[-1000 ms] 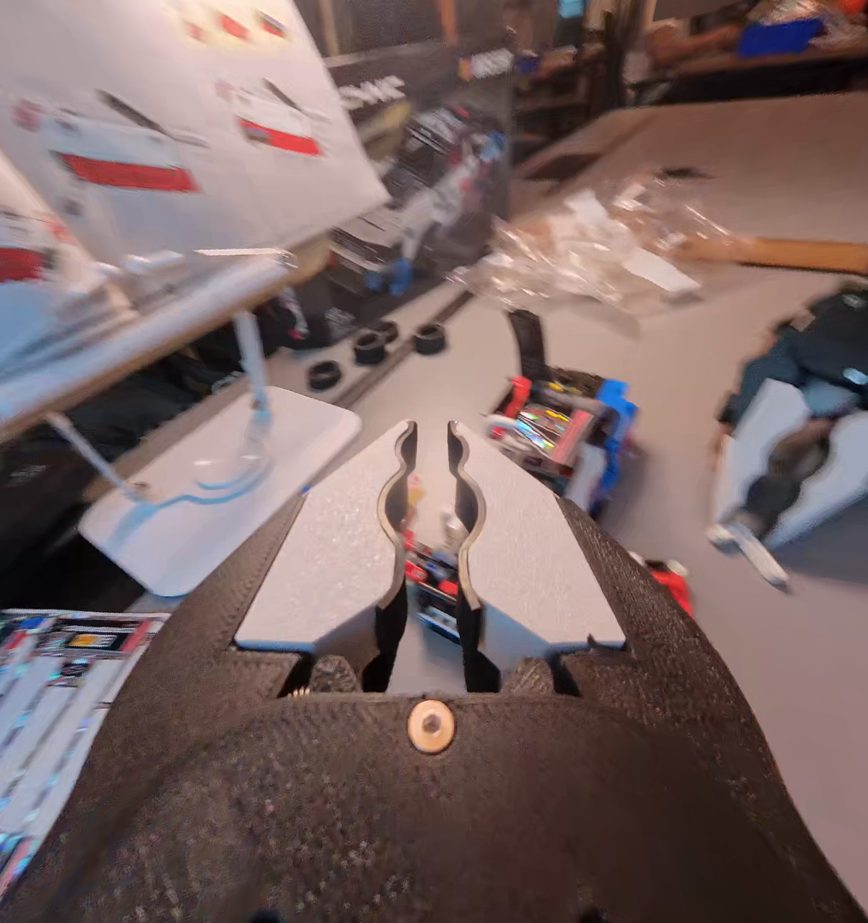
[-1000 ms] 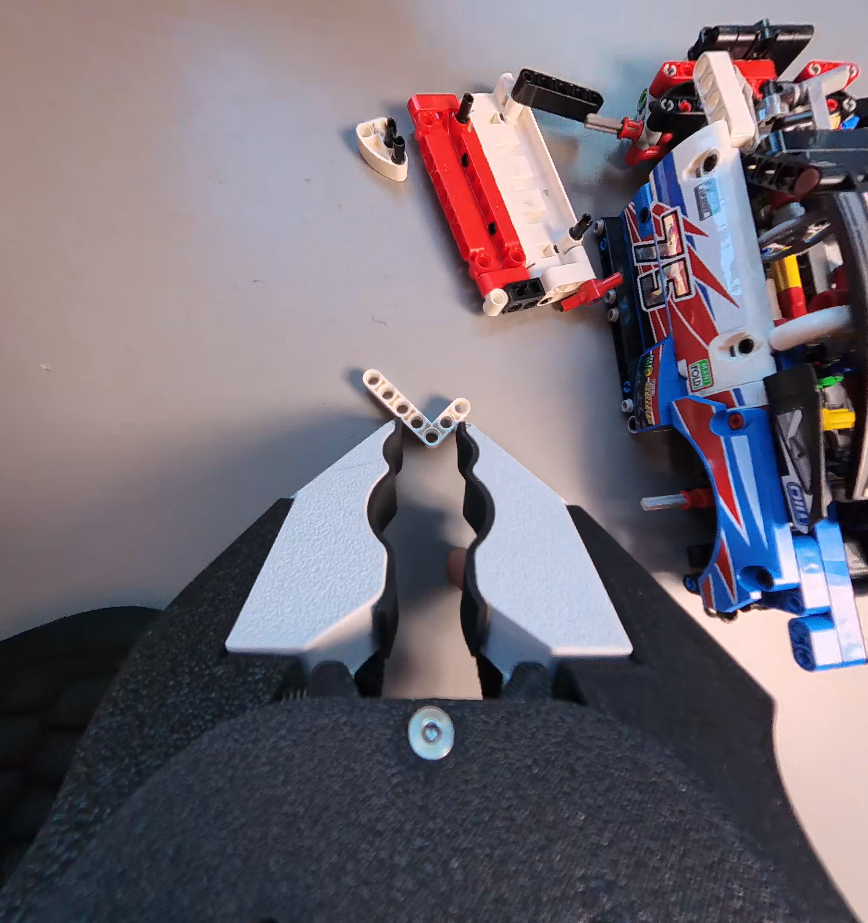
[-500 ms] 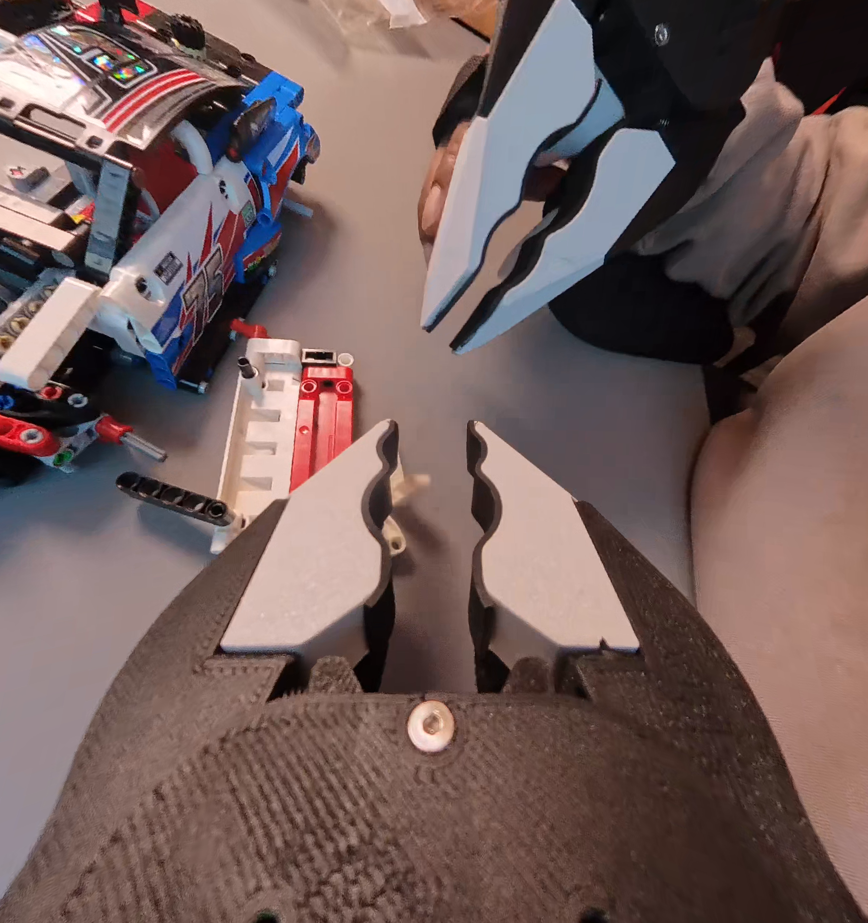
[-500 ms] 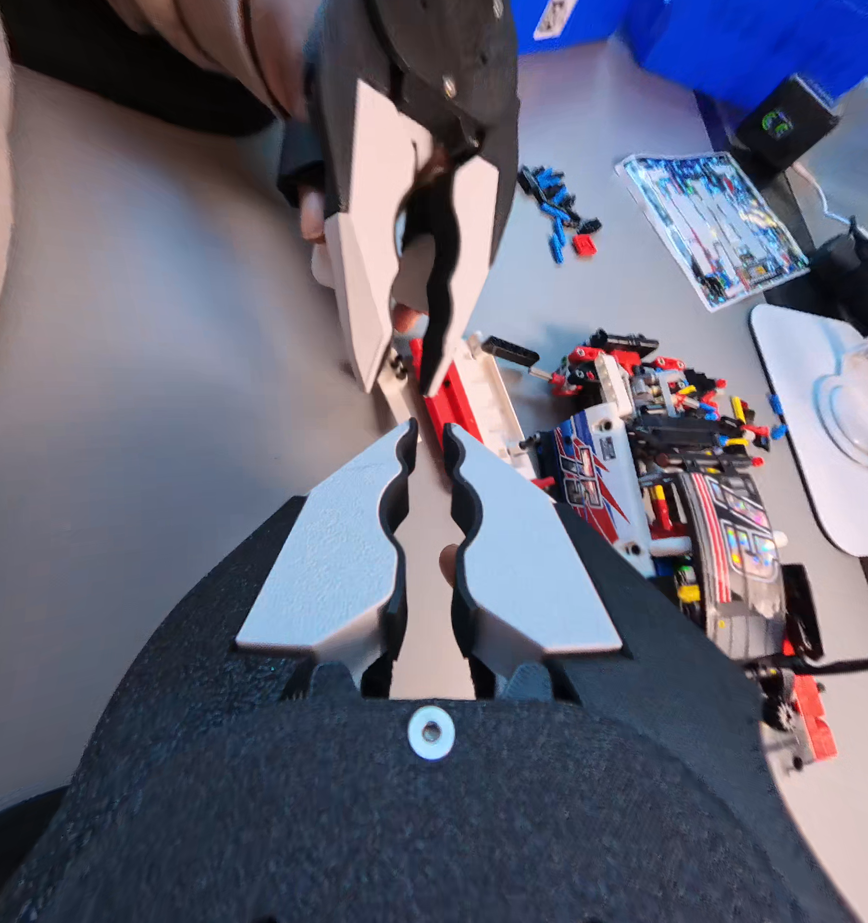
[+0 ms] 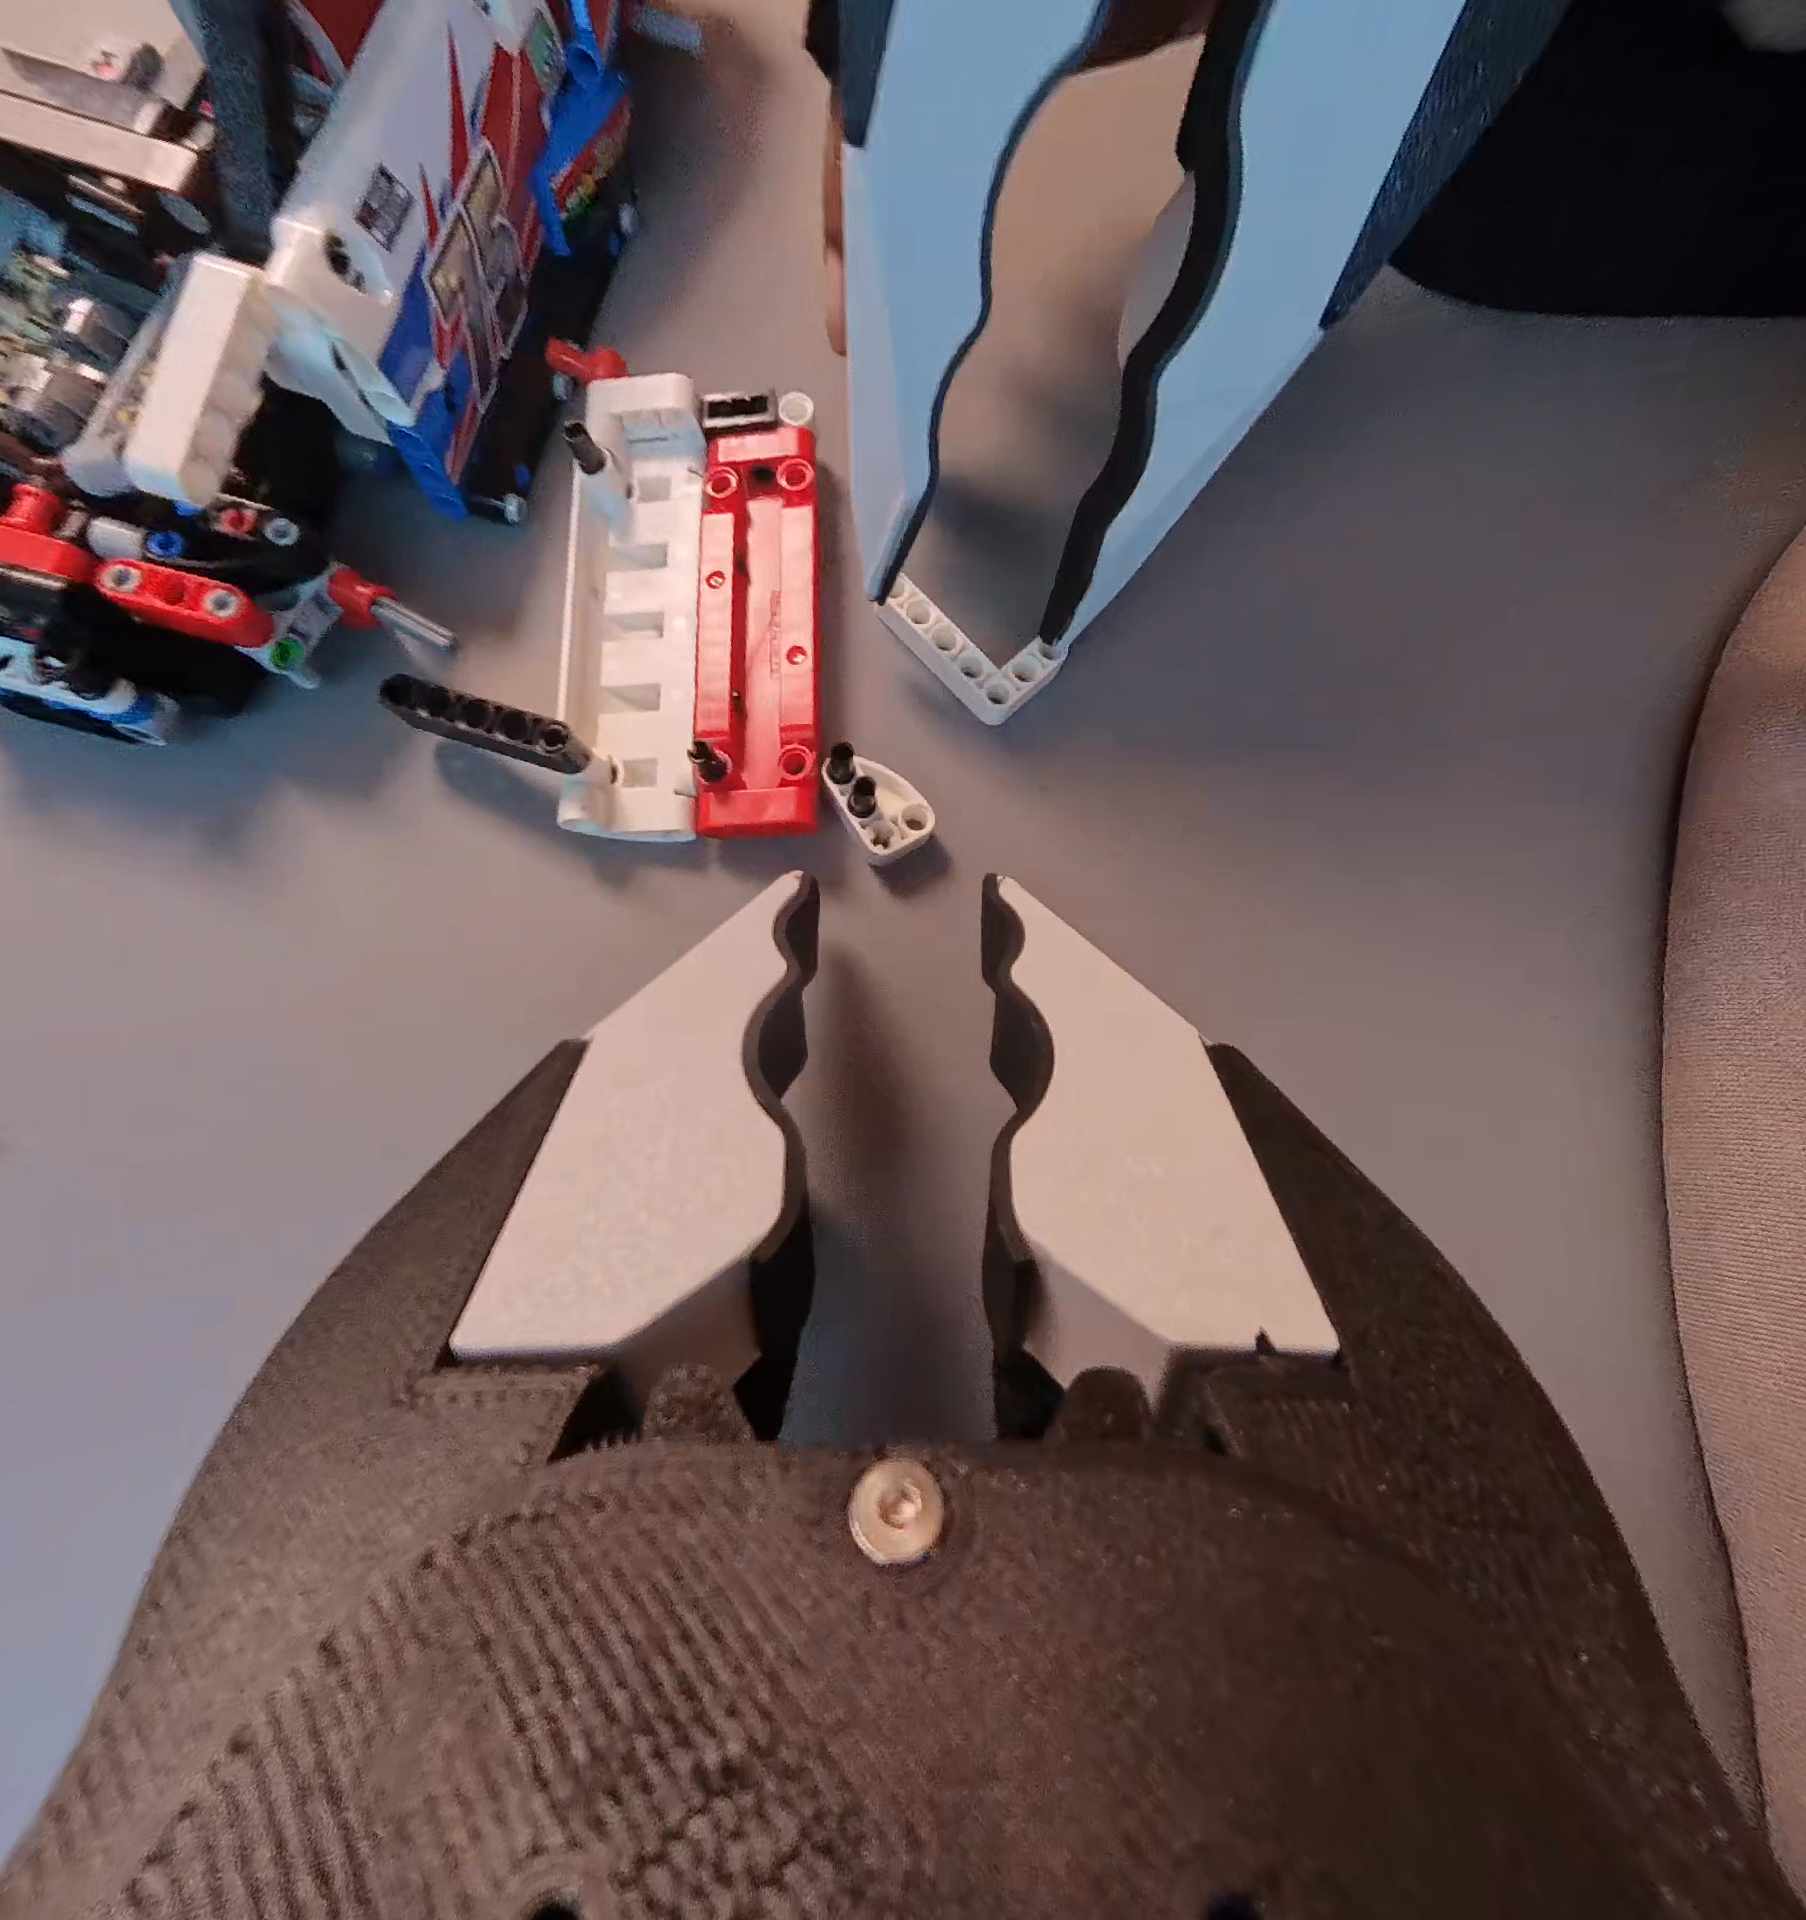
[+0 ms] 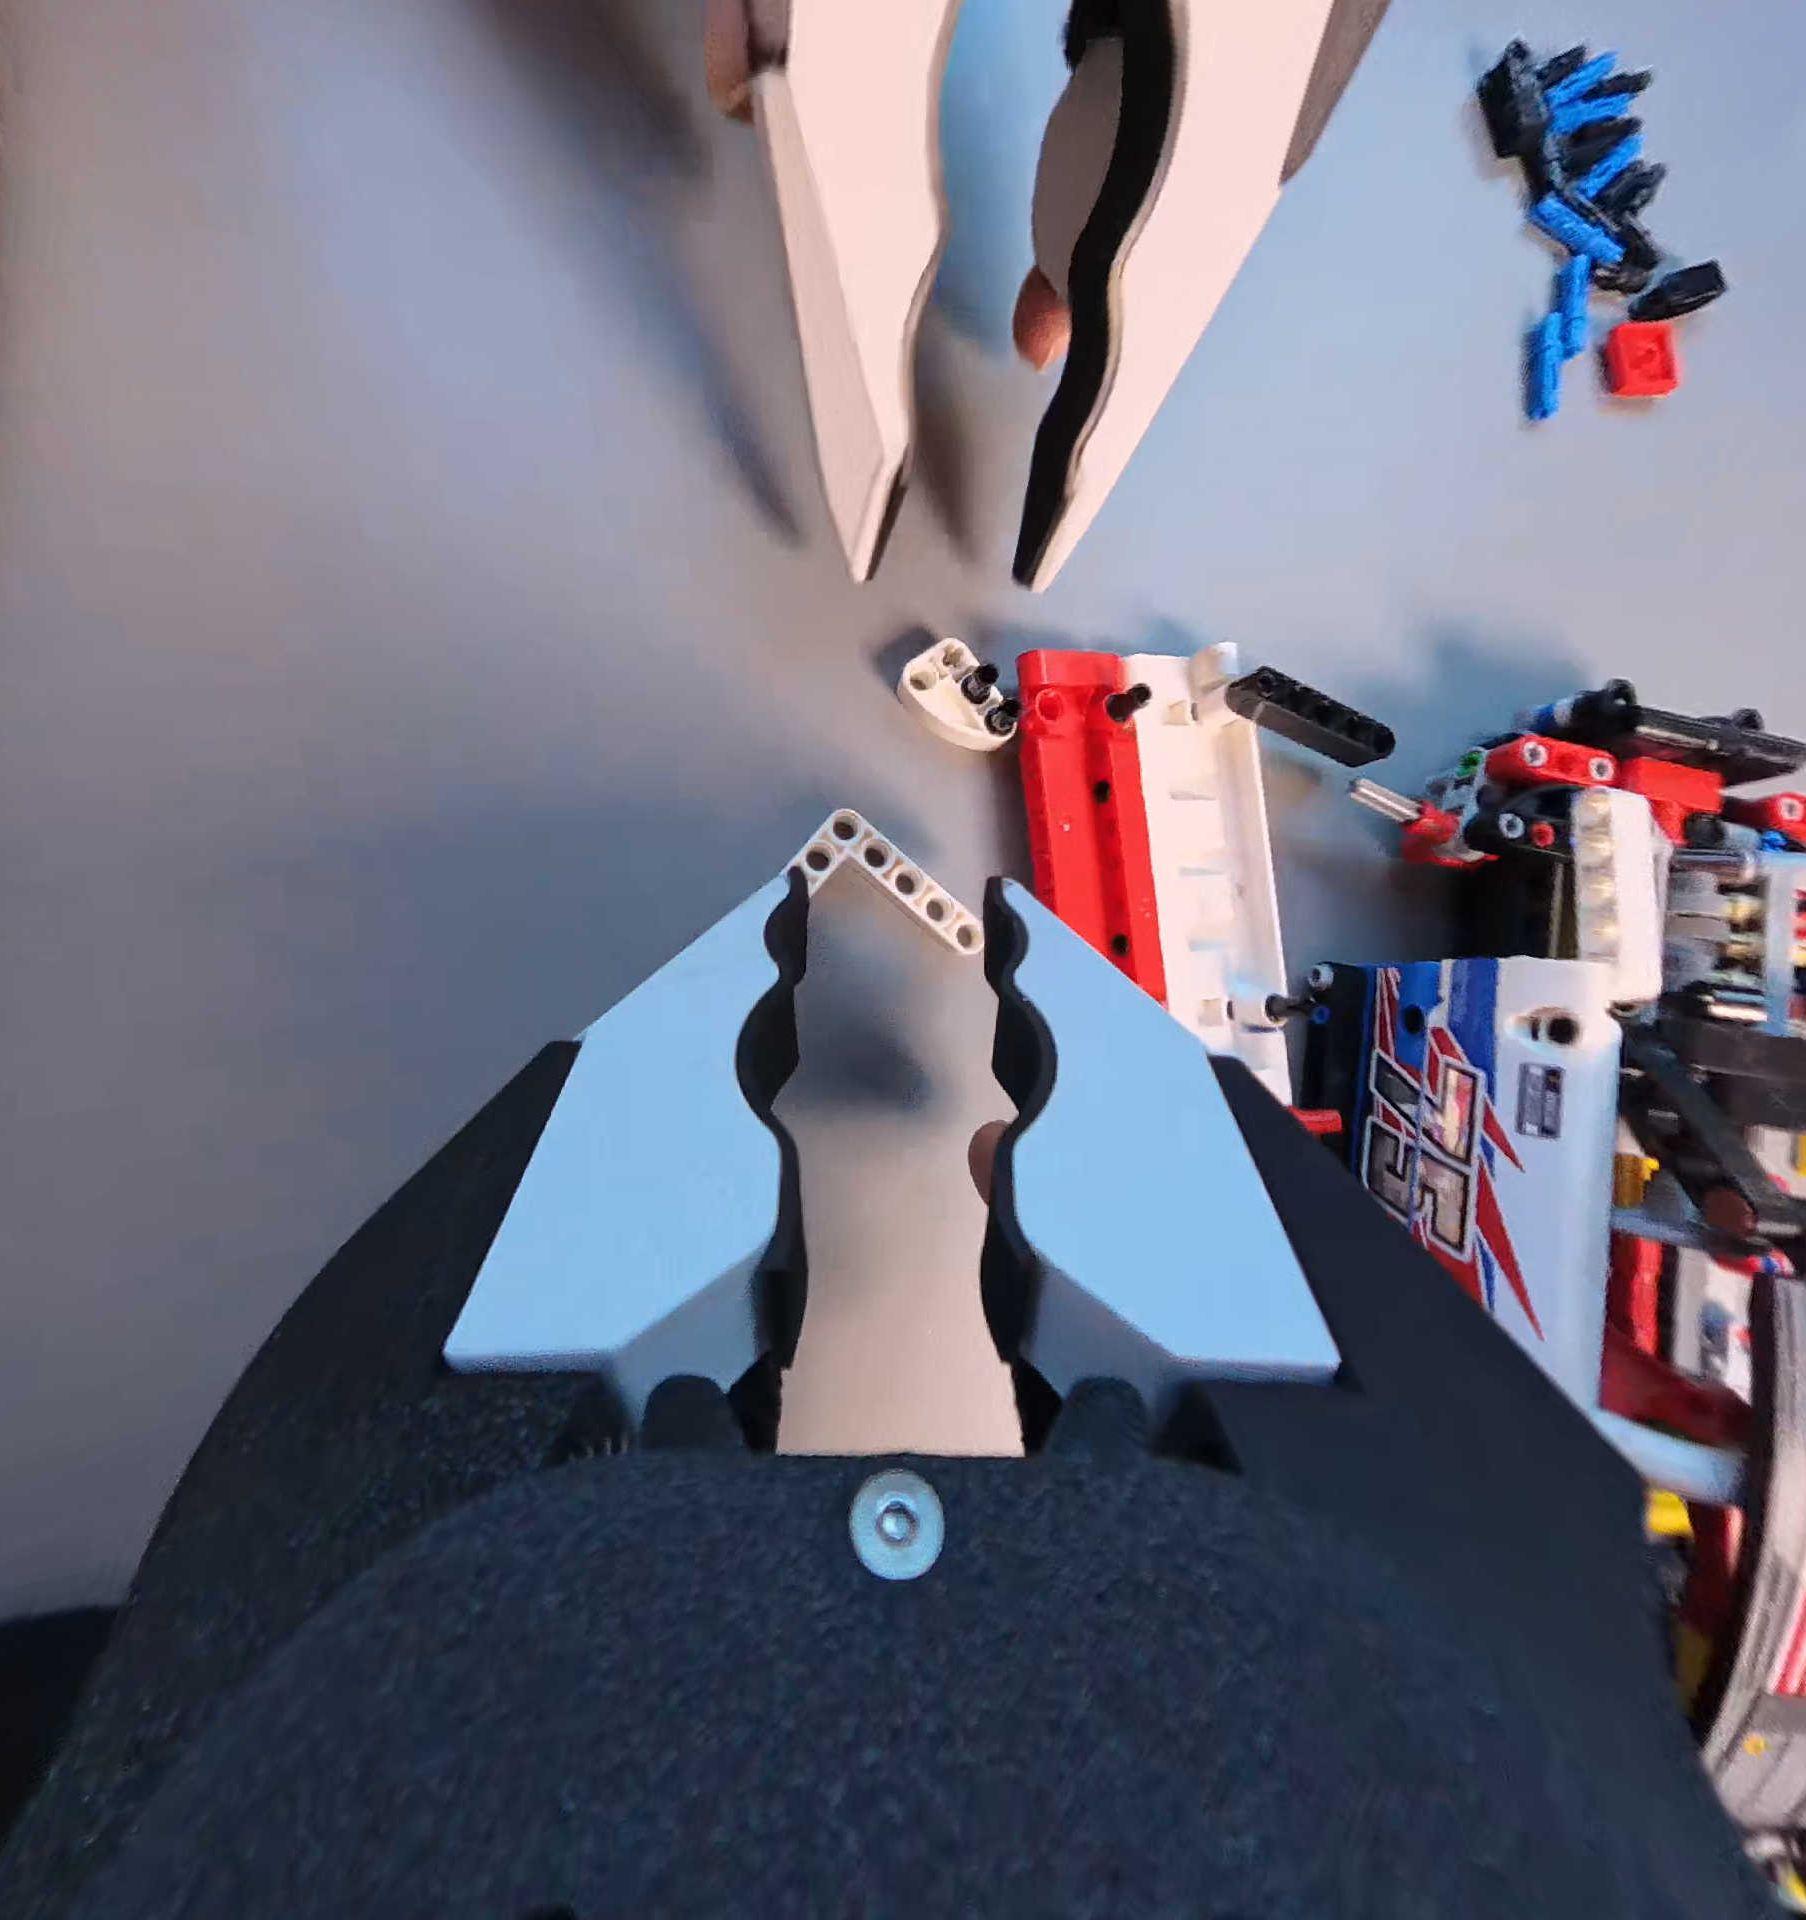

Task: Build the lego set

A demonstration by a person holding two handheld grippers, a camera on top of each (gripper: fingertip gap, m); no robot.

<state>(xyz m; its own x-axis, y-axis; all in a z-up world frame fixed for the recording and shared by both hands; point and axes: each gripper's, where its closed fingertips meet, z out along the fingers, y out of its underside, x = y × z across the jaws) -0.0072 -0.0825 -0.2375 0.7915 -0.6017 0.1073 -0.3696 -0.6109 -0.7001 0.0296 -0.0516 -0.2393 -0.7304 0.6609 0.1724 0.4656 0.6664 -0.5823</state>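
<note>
A: Lego set, item one: white L-shaped beam [image 6: 883, 868], flat on the grey table [image 6: 359, 623], just beside the red-and-white panel assembly [image 6: 1138, 831].

B: Handling?

A: Likely light, rigid, slick plastic; best pinched across its long arm.

B: Tongs?

A: Right gripper [image 6: 894, 894] apart, tips at the beam, not clamped. Left gripper [image 5: 899, 883] apart, empty, near the small white piece with black pins [image 5: 878, 810].

B: Markings?

A: Stickered car body [image 6: 1450, 1091]; lettering not recorded.

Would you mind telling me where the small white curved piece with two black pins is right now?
It lies on the grey table, touching the red and white panel's end, just ahead of the open left tool.
</note>
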